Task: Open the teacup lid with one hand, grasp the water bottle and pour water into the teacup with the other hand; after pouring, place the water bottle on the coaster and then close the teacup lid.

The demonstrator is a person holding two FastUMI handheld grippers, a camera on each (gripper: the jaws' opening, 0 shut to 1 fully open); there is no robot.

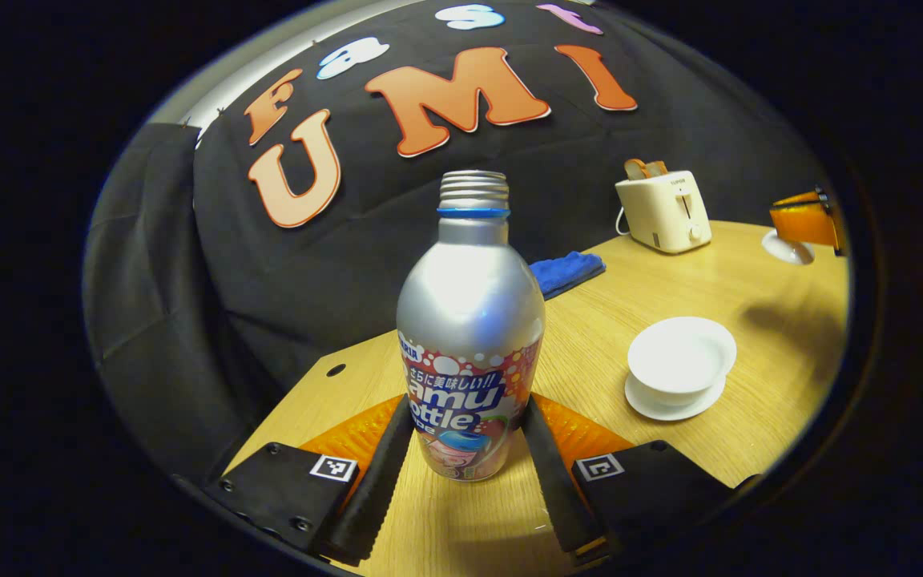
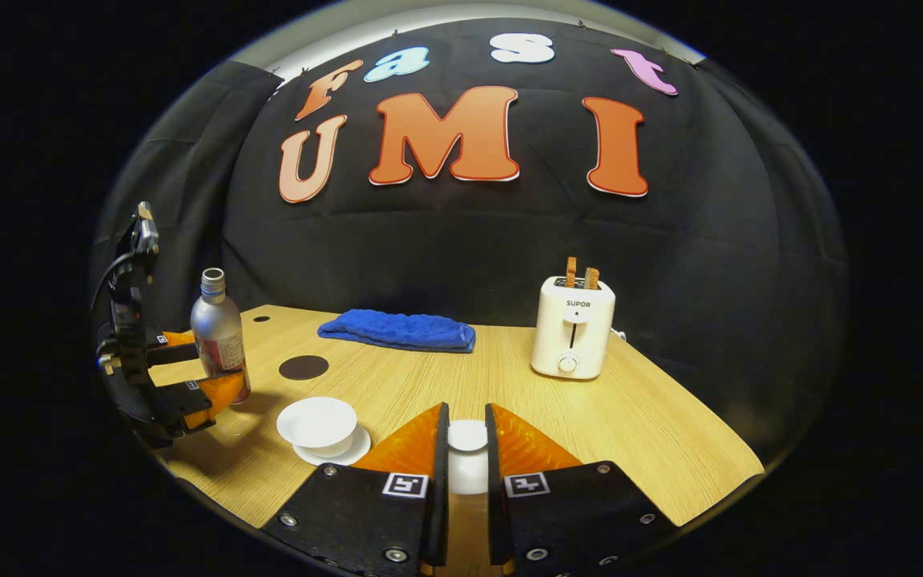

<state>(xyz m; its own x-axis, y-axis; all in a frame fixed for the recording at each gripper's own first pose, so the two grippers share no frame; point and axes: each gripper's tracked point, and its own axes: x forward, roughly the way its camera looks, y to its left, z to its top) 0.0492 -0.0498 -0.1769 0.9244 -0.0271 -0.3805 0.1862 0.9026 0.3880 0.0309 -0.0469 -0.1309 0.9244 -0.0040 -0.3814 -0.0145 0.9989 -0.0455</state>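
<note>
Wooden table (image 2: pixel 654 433) against black cloth wall (image 2: pixel 469 232).

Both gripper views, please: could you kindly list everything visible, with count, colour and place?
Silver metal water bottle: one, uncapped, between left fingers.
White porcelain teacup on saucer: one, lidless, table's near left.
White teacup lid: one, between right fingers.
Dark round coaster: one, behind the cup.
Blue folded towel: one, table's back.
Cream toaster: one, two toast slices, back right.
Wooden table: one, light.
Left gripper: around the bottle.
Right gripper: shut on the lid.
</note>
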